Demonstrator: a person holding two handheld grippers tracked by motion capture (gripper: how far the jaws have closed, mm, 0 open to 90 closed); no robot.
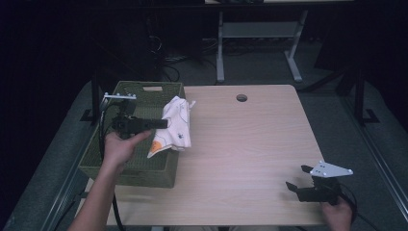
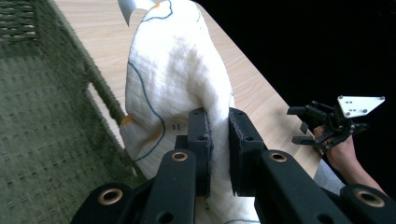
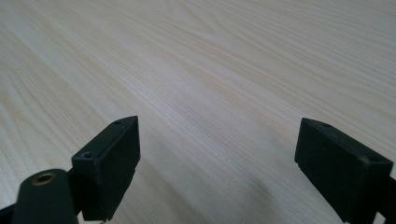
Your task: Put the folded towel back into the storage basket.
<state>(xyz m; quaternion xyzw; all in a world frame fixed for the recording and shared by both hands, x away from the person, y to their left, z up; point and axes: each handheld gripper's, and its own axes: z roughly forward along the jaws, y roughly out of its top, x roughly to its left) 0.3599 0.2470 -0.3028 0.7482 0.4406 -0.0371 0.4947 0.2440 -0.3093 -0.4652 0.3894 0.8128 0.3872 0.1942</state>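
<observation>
A white cloth [image 1: 174,127] with blue line drawings and orange patches hangs over the right rim of a green woven basket [image 1: 126,166]. My left gripper [image 1: 163,124], held level above the basket, is shut on a fold of that cloth [image 2: 177,74]; the black pads [image 2: 201,135] pinch the fabric between them. At the table's near right corner my right gripper [image 1: 297,178] rests low with its jaws wide apart. Between its fingers [image 3: 116,154] lies bare wood. The right gripper [image 2: 308,123] and its hand also show far off in the left gripper view.
The light wooden table [image 1: 250,144] has a round cable hole [image 1: 241,97] near its far edge. The basket stands on the table's left side, reaching its left edge. A desk frame [image 1: 260,43] stands on the dark floor behind.
</observation>
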